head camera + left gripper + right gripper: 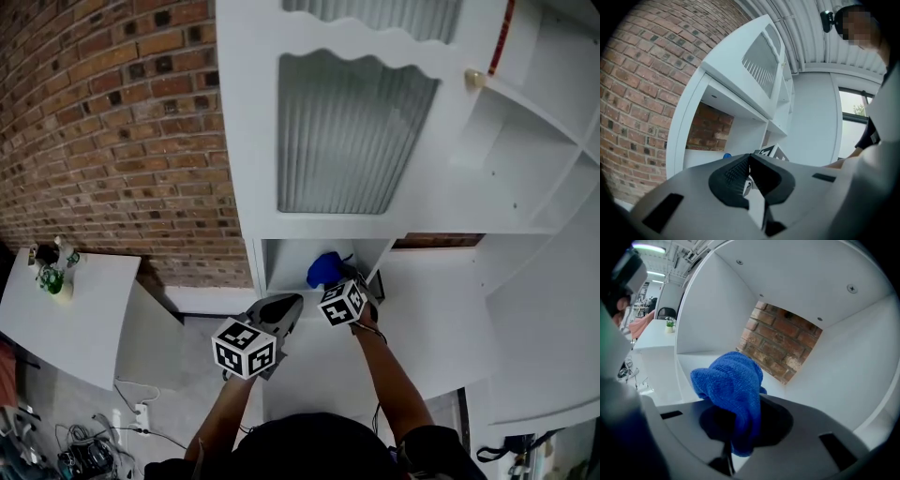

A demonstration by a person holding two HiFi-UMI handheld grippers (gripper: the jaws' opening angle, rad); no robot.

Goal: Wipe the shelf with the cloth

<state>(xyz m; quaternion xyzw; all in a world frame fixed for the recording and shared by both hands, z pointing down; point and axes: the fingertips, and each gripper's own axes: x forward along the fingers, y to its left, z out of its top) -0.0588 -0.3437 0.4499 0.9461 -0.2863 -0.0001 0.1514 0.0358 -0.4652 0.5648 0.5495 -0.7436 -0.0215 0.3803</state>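
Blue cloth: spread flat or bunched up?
Bunched up. The cloth bulges in a crumpled wad from the right gripper clamped on it.

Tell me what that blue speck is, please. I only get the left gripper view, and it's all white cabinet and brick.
Observer: A blue cloth, bunched up and clamped in the right gripper.
Operator: Where is that gripper pointing?
Observer: Into the open compartment just below the ribbed glass door.
Operator: Anything else around that I'm missing?
Observer: A small green plant stands on a white table off to the person's left.
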